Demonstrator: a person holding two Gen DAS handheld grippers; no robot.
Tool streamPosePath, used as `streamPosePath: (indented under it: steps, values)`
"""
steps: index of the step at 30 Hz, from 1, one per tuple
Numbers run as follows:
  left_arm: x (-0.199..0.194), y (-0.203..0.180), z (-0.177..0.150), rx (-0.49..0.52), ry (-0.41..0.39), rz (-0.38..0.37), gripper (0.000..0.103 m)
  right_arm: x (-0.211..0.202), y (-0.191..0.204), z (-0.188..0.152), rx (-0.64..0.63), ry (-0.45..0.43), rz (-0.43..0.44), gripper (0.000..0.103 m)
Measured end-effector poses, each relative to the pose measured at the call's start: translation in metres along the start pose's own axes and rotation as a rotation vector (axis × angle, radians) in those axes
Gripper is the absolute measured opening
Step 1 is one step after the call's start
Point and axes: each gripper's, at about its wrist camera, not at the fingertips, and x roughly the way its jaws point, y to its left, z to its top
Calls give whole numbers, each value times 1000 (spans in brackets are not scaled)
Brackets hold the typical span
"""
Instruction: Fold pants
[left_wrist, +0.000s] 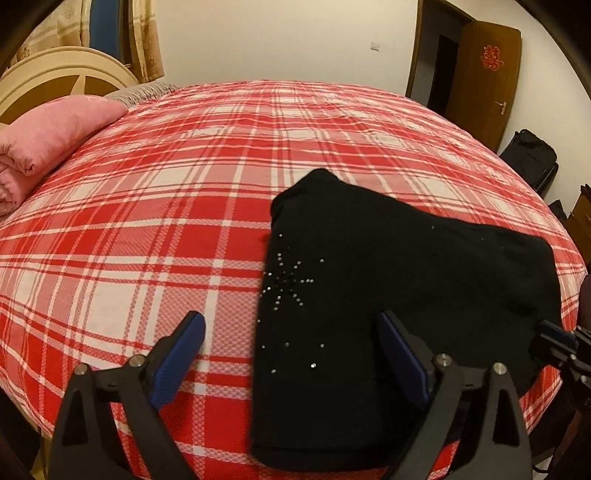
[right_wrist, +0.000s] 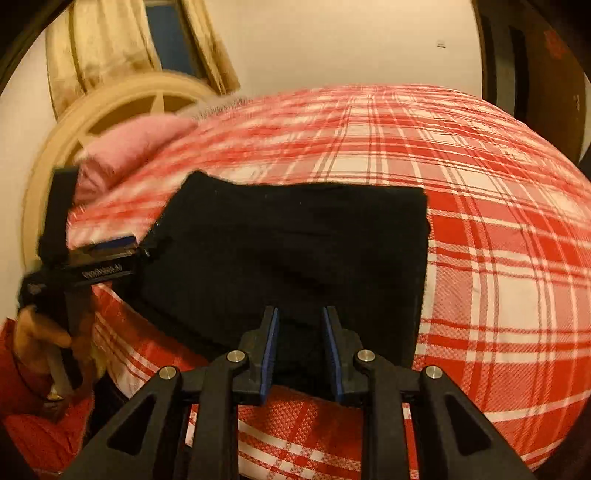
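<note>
From your left wrist camera, your left gripper (left_wrist: 291, 332) hangs with its jaws spread wide, grasping nothing, above the left edge of the folded black pants (left_wrist: 388, 295) on the plaid bedspread (left_wrist: 147, 221). From your right wrist camera, your right gripper (right_wrist: 300, 325) stands partly parted, unclenched, at the pants' near edge.

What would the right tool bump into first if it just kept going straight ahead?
Most likely the black pants. The right tool points at their near edge, its jaws a little apart, with dark cloth right ahead between them. Whether it already touches the cloth is hard to tell.
</note>
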Motion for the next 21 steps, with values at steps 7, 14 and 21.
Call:
streamPosePath:
  steps: [7, 14, 21]
  values:
    - [-3, 4, -2, -8, 19, 2, 101, -7, 12, 5, -51, 9, -39, 27]
    - [-20, 6, 14, 26, -45, -35, 100, -43, -26, 22, 117, -162, -69, 74]
    - [-1, -11, 32, 26, -20, -109, 100, -18, -75, 22, 352, -144, -25, 74]
